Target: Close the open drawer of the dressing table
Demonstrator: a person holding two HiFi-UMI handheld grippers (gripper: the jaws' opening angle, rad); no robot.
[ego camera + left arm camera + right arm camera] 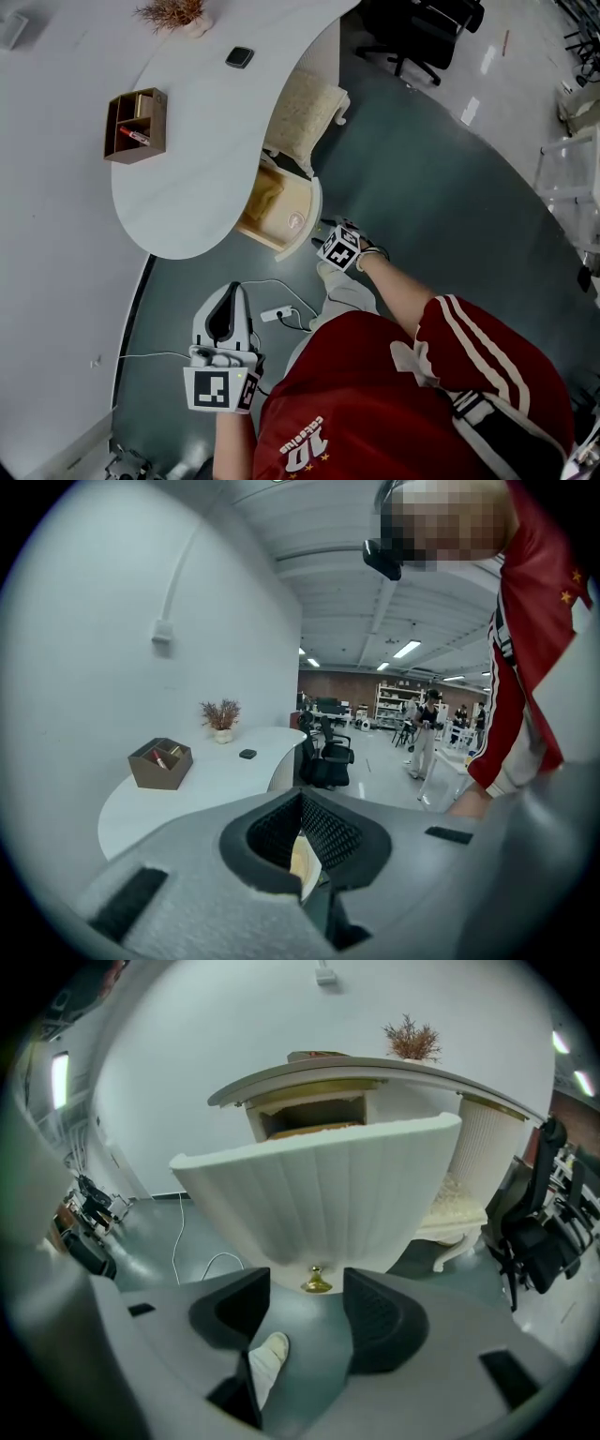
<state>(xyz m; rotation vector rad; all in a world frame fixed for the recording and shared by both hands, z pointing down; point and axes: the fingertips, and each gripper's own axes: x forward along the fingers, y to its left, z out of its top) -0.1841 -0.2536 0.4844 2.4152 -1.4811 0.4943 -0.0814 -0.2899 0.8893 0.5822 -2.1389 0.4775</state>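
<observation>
The white curved dressing table (187, 187) has its drawer (277, 208) pulled out, the wooden inside showing. My right gripper (325, 232) is right at the drawer's front panel. In the right gripper view the fluted white drawer front (319, 1194) fills the middle. Its small gold knob (316, 1282) sits just ahead of my right gripper (309, 1292), level with the gap between the jaws. The jaws stand apart and touch nothing. My left gripper (230, 291) hangs back over the floor, away from the table. Its fingertips (302, 801) meet with nothing between them.
On the tabletop are a wooden organiser (136, 125), a small black item (240, 57) and a dried plant (173, 13). A cream stool (302, 110) stands beside the drawer. A power strip with cables (278, 314) lies on the floor by the person's shoe (345, 286).
</observation>
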